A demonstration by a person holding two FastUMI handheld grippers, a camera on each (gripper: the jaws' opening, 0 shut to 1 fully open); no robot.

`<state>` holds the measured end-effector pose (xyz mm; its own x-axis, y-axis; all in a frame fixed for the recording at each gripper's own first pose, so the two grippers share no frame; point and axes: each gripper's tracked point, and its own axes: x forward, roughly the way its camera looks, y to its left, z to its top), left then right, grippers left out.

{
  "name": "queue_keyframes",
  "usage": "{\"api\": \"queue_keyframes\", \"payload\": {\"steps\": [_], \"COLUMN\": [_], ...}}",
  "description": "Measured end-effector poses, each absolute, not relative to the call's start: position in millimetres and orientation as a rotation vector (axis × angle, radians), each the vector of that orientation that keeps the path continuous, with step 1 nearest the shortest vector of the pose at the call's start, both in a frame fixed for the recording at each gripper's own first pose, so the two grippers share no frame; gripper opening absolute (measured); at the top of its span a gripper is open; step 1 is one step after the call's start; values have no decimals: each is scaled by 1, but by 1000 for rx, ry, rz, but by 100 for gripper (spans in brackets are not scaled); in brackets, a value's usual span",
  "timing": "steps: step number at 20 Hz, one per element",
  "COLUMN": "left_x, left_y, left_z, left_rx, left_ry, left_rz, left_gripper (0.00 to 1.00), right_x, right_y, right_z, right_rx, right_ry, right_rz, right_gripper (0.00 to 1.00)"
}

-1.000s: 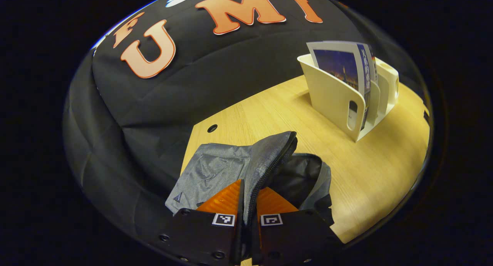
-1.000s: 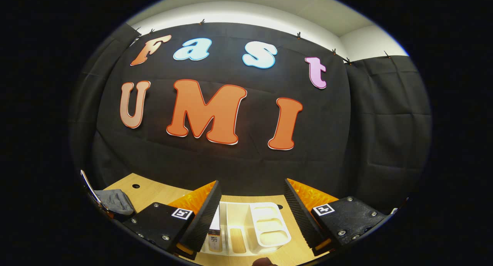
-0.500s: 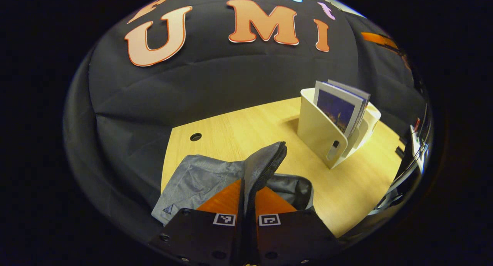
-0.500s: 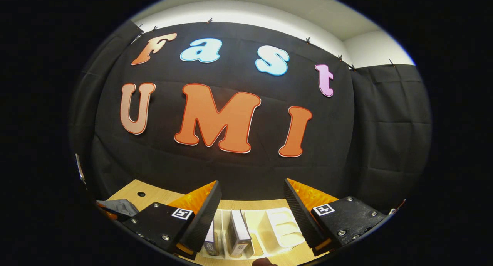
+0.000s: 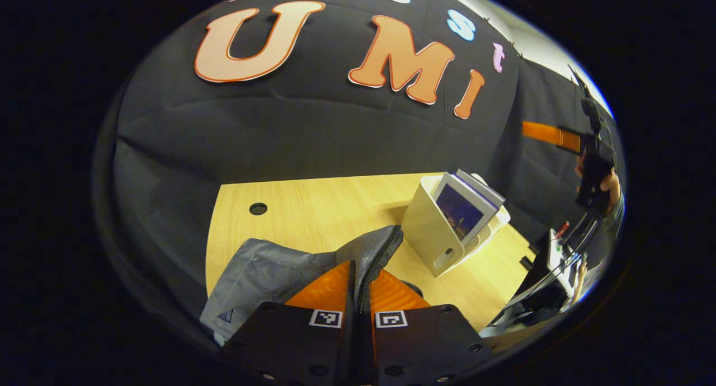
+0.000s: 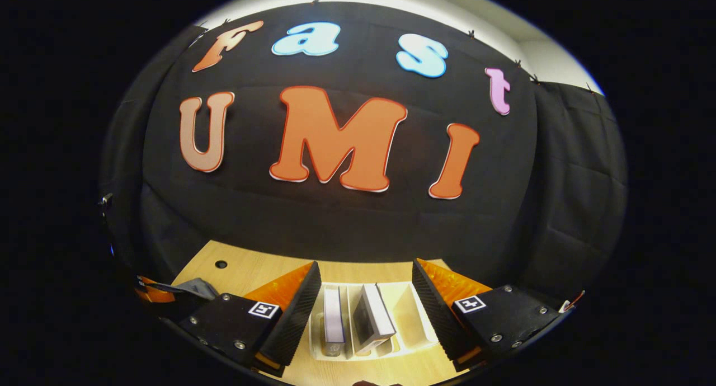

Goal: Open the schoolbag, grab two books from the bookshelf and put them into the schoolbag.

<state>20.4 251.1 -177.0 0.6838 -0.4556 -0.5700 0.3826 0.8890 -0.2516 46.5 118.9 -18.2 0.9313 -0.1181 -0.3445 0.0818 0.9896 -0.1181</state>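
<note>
The grey schoolbag (image 5: 263, 266) lies on the wooden table (image 5: 313, 198). My left gripper (image 5: 362, 267) is shut on its raised zipper flap (image 5: 376, 246). A cream bookshelf (image 5: 428, 232) stands to the right of the bag, with books (image 5: 461, 207) upright in it. Farther right, a hand holds my right gripper (image 5: 592, 151) high above the shelf. In the right gripper view, my right gripper (image 6: 366, 299) is open and looks down on the bookshelf (image 6: 411, 319). Two books (image 6: 333, 318) (image 6: 373, 318) show between its fingers. The bag (image 6: 193, 288) shows at the lower left.
The black cloth wall closes the back and the left of the table. A round cable hole (image 5: 258, 208) sits near the table's far left corner. Some equipment (image 5: 554, 257) stands past the table's right edge.
My left gripper has swung and pulled back with the flap still in it, so the shelf looks smaller. The right gripper has tipped down over the shelf; two books now lie between its open fingers.
</note>
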Motion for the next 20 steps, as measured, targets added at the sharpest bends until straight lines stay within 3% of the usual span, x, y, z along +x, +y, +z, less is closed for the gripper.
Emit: {"api": "queue_keyframes", "payload": {"steps": [12,20], "left_x": [28,33], "left_y": [256,252], "left_z": [-154,-154], "left_rx": [-346,-366], "left_ry": [831,861], "left_rz": [-538,-508], "left_gripper": [8,7], "right_x": [62,80], "right_y": [136,139], "right_z": [-113,-178], "right_rx": [-143,-156], "right_ry": [808,1048], "right_rz": [23,93], "right_gripper": [99,90]}}
